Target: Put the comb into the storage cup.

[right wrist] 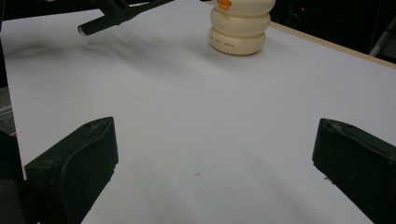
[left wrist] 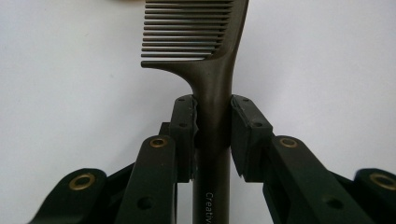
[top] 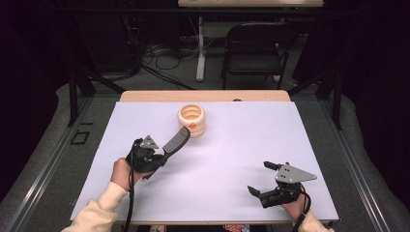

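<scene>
**Comb held just short of the ribbed holder**

Comb (top: 176,141) first, at the left of the high view: the left tool (top: 157,155) pinches its handle, and in the left gripper view the two pads press on either side of the dark handle (left wrist: 213,135) just below where the teeth begin. The comb's long axis runs from the tool up and to the right, toothed end leading, and it is lifted off the white table (top: 241,145) rather than lying on it. Its far tip sits just beside the cream ribbed holder (top: 192,120), overlapping the holder's near side in the high view; whether the two touch cannot be told.

That is the relation the coming move seems to turn on: the holder lies ahead of the left tool, along the comb's own line, with its open top facing up. To go in, the comb would probably have to rise and tip more upright over the mouth.

Farther right, the right tool (top: 263,179) rests low over the table near the front edge, jaws spread wide with nothing between them, well apart from the holder. The left hand is clearly the nearer.

Count: one comb, one holder, two tools.
</scene>
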Motion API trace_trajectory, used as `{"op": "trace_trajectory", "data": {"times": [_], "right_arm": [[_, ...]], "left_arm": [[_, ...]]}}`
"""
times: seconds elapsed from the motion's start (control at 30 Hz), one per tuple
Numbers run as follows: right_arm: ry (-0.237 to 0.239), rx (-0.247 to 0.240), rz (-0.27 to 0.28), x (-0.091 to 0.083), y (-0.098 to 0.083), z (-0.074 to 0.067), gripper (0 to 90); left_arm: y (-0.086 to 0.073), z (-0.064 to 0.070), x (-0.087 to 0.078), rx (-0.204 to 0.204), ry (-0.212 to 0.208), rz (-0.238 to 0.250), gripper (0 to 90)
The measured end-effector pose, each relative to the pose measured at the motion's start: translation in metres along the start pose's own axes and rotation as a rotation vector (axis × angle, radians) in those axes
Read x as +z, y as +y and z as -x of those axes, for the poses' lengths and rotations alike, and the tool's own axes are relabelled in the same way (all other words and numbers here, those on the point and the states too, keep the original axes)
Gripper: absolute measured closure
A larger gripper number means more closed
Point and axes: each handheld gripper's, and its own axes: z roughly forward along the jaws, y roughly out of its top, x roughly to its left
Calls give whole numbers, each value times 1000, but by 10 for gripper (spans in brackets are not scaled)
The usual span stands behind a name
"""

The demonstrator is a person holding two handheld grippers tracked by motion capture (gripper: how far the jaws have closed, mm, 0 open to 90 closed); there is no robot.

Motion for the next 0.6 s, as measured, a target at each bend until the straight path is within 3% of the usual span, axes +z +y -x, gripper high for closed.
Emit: {"op": "trace_trajectory", "data": {"times": [0.6], "right_arm": [[0, -1, -1, 0, 0, 0, 0]], "left_arm": [[-4, -3, -1, -27, 11, 49, 722]]}}
